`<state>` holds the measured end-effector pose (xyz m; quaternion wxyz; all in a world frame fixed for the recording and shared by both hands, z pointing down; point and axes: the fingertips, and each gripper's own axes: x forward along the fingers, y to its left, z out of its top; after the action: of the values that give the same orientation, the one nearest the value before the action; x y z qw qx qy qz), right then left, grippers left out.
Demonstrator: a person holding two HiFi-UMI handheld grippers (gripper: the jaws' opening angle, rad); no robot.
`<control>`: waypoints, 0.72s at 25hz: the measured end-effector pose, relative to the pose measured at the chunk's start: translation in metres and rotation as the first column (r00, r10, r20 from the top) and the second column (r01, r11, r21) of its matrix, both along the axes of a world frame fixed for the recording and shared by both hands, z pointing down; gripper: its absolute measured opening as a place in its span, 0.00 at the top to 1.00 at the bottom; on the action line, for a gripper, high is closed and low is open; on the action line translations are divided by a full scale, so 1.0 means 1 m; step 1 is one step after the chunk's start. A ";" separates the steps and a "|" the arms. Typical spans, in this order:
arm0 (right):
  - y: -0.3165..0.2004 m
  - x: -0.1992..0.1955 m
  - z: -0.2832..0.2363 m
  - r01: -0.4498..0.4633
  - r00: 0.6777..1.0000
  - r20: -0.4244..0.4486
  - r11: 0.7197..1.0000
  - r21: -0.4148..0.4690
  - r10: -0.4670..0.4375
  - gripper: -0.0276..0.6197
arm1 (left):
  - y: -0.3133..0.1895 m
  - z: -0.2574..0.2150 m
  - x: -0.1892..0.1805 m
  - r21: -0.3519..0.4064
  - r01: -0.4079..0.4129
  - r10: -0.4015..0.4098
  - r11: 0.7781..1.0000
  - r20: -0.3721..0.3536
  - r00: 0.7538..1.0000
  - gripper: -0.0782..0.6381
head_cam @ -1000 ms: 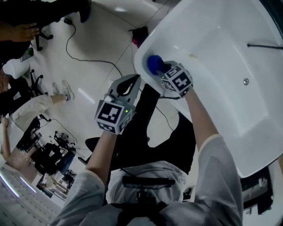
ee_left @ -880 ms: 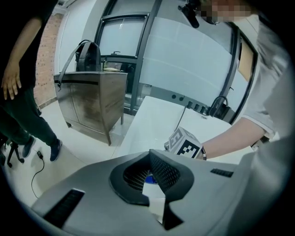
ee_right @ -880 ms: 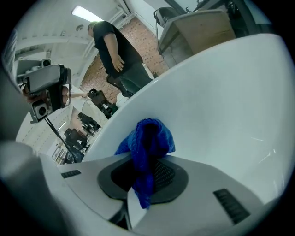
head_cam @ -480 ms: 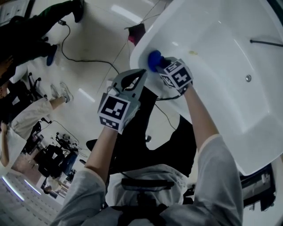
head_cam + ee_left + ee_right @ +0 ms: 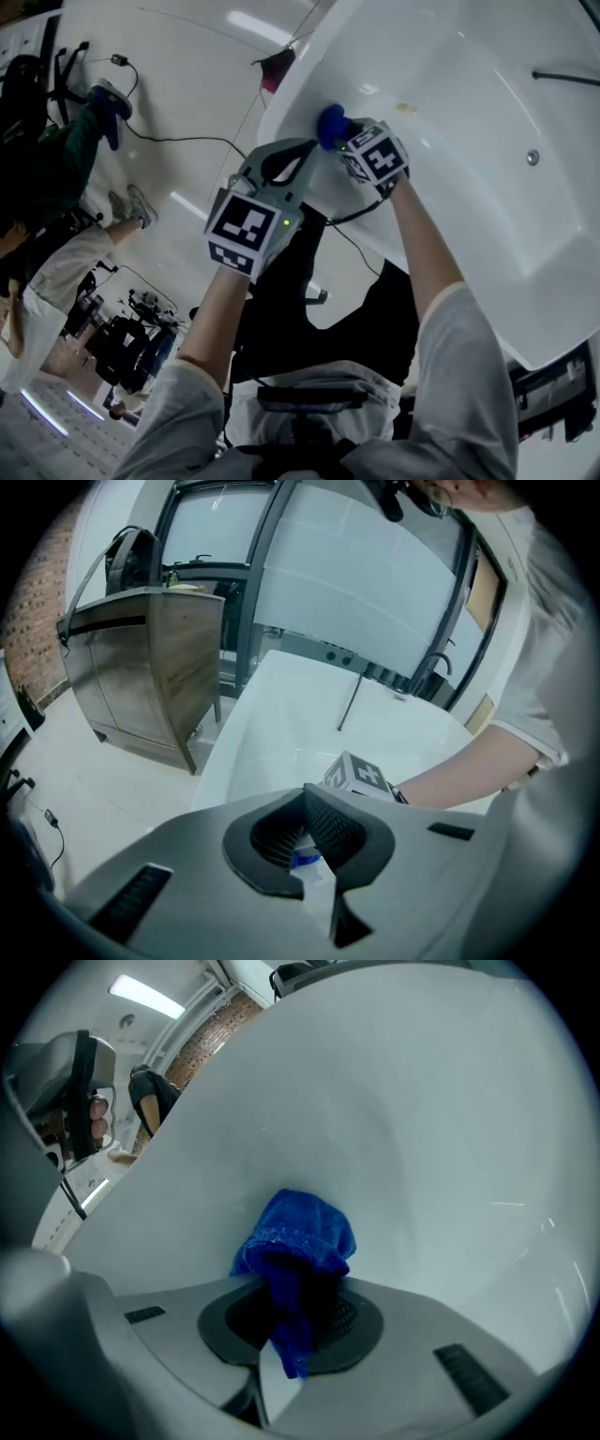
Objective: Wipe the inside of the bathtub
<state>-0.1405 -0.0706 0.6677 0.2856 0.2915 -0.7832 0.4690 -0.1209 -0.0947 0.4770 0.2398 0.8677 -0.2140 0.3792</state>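
A glossy pale floor (image 5: 187,84) fills the 9 to 12 o'clock part of the head view. The white bathtub (image 5: 487,159) takes the 12 to 4 o'clock part.

Step in hand, in our judgement: wiping the curved end wall of the tub, just inside the rim. The right claw (image 5: 339,137) is clenched on a blue cloth (image 5: 298,1232), and the bunched cloth is pressed against the white inner wall. The left claw (image 5: 302,161) is closed on nothing. It hangs just outside the rim, at 8 o'clock of the right claw, near it but apart.

To do the step well, we advise:
1. Put the cloth, not the claw tips, against the enamel. Only a small wad projects past the jaws, so a flat approach risks hard contact.
2. Follow the curve of the wall in overlapping strokes, from the rim toward the tub floor.
3. Cover the yellowish mark (image 5: 406,109) at 2 o'clock of the cloth, which looks unwiped.

Surroundings:
- A round drain fitting (image 5: 532,157) and a dark rod (image 5: 567,78) sit toward 3 o'clock, both well apart from the cloth.
- A cable (image 5: 187,140) crosses the floor at 10 o'clock, and a person (image 5: 56,262) is at 9 o'clock.
- The left gripper view shows a wooden cabinet (image 5: 150,658) beside the tub.
- We judge the left claw to be the nearest obstacle to a stroke along the rim.
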 end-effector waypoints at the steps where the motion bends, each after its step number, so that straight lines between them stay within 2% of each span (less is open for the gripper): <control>1: -0.001 0.003 0.006 -0.008 1.000 -0.009 1.000 -0.001 0.008 0.86 | -0.002 0.004 0.003 -0.006 -0.007 0.008 1.000 0.008 1.000 0.88; 8: -0.003 0.006 0.019 -0.018 0.999 0.026 1.000 -0.015 0.018 0.86 | -0.013 0.024 0.037 -0.038 -0.090 0.091 0.995 0.040 0.995 0.88; 13: -0.002 0.012 0.032 -0.039 0.999 0.015 0.999 -0.022 0.039 0.86 | -0.012 0.036 0.058 -0.059 -0.129 0.132 0.990 0.043 0.990 0.88; 18: -0.001 0.028 0.069 -0.066 0.998 -0.007 0.996 -0.056 0.065 0.86 | -0.017 0.063 0.079 -0.068 -0.149 0.154 0.986 0.061 0.986 0.88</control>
<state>-0.1126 -0.0715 0.7362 0.2804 0.3101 -0.7590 0.4991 -0.0416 -0.1116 0.5401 0.2304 0.8605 -0.1430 0.4312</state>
